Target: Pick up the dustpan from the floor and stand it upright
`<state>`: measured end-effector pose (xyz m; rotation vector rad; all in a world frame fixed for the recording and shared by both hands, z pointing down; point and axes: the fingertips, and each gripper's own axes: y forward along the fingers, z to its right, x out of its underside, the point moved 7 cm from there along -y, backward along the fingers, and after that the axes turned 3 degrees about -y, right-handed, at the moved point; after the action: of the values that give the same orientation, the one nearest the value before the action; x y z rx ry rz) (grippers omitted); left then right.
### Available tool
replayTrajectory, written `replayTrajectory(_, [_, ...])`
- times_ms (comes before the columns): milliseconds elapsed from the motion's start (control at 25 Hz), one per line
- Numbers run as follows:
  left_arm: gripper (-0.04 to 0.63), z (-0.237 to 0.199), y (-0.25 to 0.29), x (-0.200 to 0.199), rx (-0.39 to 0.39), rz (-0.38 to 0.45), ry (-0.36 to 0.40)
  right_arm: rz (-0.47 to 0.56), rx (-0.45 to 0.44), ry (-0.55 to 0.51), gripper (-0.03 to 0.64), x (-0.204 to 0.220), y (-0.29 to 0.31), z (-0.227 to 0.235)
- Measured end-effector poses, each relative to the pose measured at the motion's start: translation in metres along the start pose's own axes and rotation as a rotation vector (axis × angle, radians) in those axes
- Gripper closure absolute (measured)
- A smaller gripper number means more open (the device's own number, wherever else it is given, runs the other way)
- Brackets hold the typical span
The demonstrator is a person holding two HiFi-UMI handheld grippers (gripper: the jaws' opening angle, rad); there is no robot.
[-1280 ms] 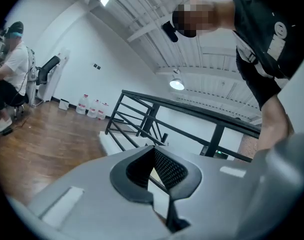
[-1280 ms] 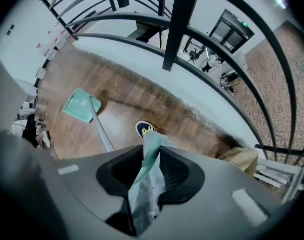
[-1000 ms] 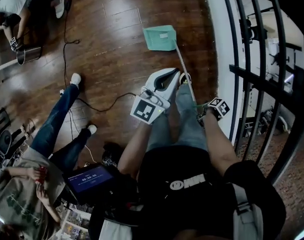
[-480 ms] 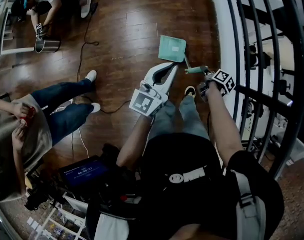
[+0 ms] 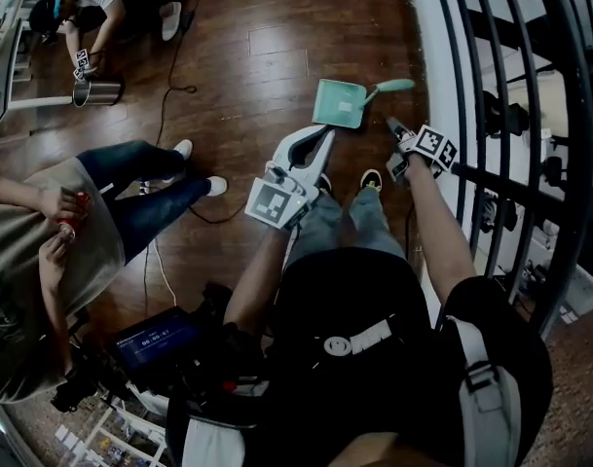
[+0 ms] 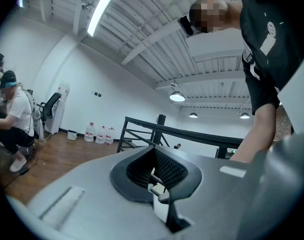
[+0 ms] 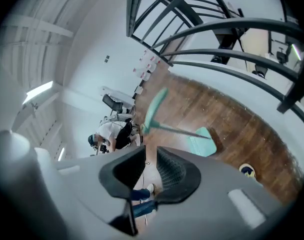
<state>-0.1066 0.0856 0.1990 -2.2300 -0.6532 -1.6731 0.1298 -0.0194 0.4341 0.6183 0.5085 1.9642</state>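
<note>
The teal dustpan (image 5: 340, 103) rests with its pan on the wood floor and its long handle raised, the teal grip (image 5: 389, 87) toward the railing. In the right gripper view the dustpan (image 7: 204, 141) and its grip (image 7: 154, 111) stand free ahead of the jaws. My right gripper (image 5: 391, 126) hangs just below the grip, apart from it. Its jaws (image 7: 151, 166) are closing with nothing between them. My left gripper (image 5: 320, 136) is held level beside the pan, narrowly open and empty (image 6: 154, 171).
A black railing (image 5: 491, 115) and a white ledge (image 5: 423, 27) run along the right. A seated person in jeans (image 5: 150, 197) is at the left, near a floor cable (image 5: 169, 76). Another person crouches by a metal pot (image 5: 99, 90). My shoe (image 5: 371, 178) is near the dustpan.
The dustpan lay flat with my right gripper at its handle end. The handle was swung up and the right gripper has let it go. Both grippers rose.
</note>
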Motion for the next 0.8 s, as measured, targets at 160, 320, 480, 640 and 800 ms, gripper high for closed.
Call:
replayTrajectory(160, [0.58, 0.013, 0.007, -0.001, 0.035, 0.006, 0.01, 0.045, -0.163, -0.191, 0.614, -0.001, -0.023, -0.026])
replayTrajectory(320, [0.58, 0.033, 0.002, -0.015, 0.073, 0.018, 0.043, 0.132, -0.361, -0.629, 0.614, 0.006, -0.068, -0.108])
replayTrajectory(480, [0.58, 0.047, -0.007, -0.039, 0.084, 0.049, 0.099, 0.239, -0.497, -1.154, 0.614, 0.022, -0.115, -0.213])
replayTrajectory(640, [0.58, 0.057, -0.016, -0.057, 0.053, 0.083, 0.216, 0.324, -0.629, -1.363, 0.614, 0.046, -0.135, -0.264])
replayTrajectory(800, [0.58, 0.066, -0.018, -0.061, 0.036, 0.106, 0.226, 0.32, -0.647, -1.395, 0.614, 0.058, -0.145, -0.271])
